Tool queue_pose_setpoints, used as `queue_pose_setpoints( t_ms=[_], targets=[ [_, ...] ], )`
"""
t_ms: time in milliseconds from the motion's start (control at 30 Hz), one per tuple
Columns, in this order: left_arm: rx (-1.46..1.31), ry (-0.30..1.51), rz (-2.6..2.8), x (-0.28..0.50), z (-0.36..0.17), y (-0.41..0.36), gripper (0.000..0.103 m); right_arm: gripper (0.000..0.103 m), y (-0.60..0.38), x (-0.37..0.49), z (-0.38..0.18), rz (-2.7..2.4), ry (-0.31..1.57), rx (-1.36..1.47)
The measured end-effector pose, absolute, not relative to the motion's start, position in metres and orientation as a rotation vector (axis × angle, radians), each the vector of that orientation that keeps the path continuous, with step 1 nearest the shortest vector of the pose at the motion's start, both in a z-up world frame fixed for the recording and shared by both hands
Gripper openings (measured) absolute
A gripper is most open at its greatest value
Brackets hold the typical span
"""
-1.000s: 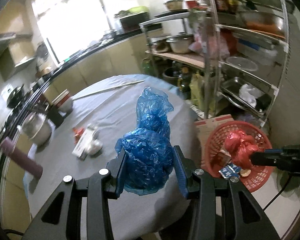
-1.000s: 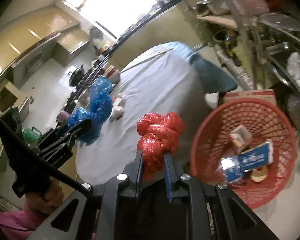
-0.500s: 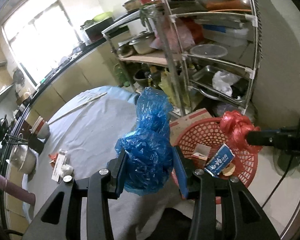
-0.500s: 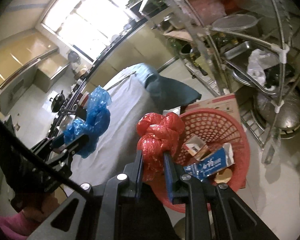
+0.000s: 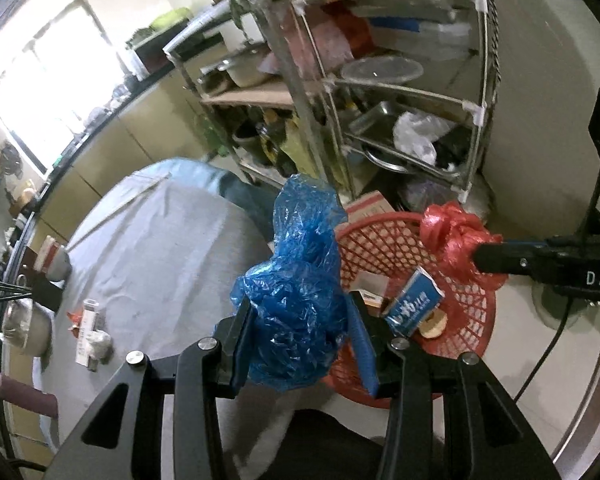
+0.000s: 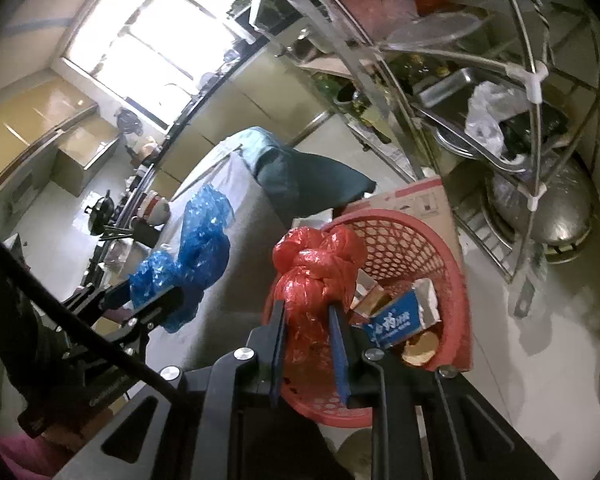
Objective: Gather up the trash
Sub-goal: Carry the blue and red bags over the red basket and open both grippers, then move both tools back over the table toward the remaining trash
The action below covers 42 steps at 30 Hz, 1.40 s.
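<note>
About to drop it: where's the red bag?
In the right wrist view, the red bag sits clamped in the right gripper, over the near rim of the red basket.

Crinkly glossy plastic: blue bag [image 5: 300, 288], red bag [image 6: 316, 276]. Red plastic lattice basket [image 5: 472, 320]. Matt cloth table cover [image 5: 160, 248].

Left tool [image 5: 300, 332] clamping blue bag [image 5: 300, 292], red basket [image 5: 476, 312] beside

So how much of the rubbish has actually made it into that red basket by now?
Some is in: a blue packet and small scraps lie in the red basket. In hand: the left gripper clamps a blue plastic bag, the right gripper a red plastic bag, both by the basket and not yet dropped. Left: a few scraps on the table.
</note>
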<state>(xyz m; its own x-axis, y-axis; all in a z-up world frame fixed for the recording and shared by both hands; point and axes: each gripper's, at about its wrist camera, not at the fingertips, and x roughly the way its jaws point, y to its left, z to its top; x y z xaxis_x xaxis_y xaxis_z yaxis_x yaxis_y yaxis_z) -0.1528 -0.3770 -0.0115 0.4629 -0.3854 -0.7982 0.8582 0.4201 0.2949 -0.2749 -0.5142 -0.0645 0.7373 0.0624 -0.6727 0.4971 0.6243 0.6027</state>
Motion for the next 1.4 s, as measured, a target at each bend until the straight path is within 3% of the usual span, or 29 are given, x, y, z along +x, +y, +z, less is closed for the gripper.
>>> queue_pose_setpoints(
  t_ms=[400, 533, 633, 733, 800, 1100, 1400],
  targets=[
    [0.772, 0.947, -0.994, -0.149, -0.054, -0.386, 0.048, 0.024, -0.529, -0.273, -0.096, -0.315, 0.712, 0.976],
    [0.734, 1.039, -1.048, -0.144, -0.066, -0.382, 0.053, 0.025, -0.533, -0.271, -0.108, -0.314, 0.692, 1.043],
    [0.692, 1.068, -1.069, -0.139, -0.067, -0.375, 0.064, 0.028, -0.536, -0.271, -0.116, -0.293, 0.669, 1.109],
    [0.657, 1.064, -1.069, -0.133, -0.062, -0.364, 0.065, 0.040, -0.534, -0.272, -0.114, -0.299, 0.657, 1.113],
    [0.644, 1.054, -1.055, -0.129, -0.058, -0.356, 0.065, 0.064, -0.532, -0.273, -0.109, -0.311, 0.632, 1.100],
    [0.572, 0.947, -0.861, -0.095, -0.031, -0.296, 0.065, 0.064, -0.500, -0.247, -0.068, -0.232, 0.583, 0.955],
    [0.468, 0.817, -0.525, -0.051, 0.004, -0.195, 0.071, 0.064, -0.428, -0.161, -0.038, -0.040, 0.636, 0.822]
  ],
)
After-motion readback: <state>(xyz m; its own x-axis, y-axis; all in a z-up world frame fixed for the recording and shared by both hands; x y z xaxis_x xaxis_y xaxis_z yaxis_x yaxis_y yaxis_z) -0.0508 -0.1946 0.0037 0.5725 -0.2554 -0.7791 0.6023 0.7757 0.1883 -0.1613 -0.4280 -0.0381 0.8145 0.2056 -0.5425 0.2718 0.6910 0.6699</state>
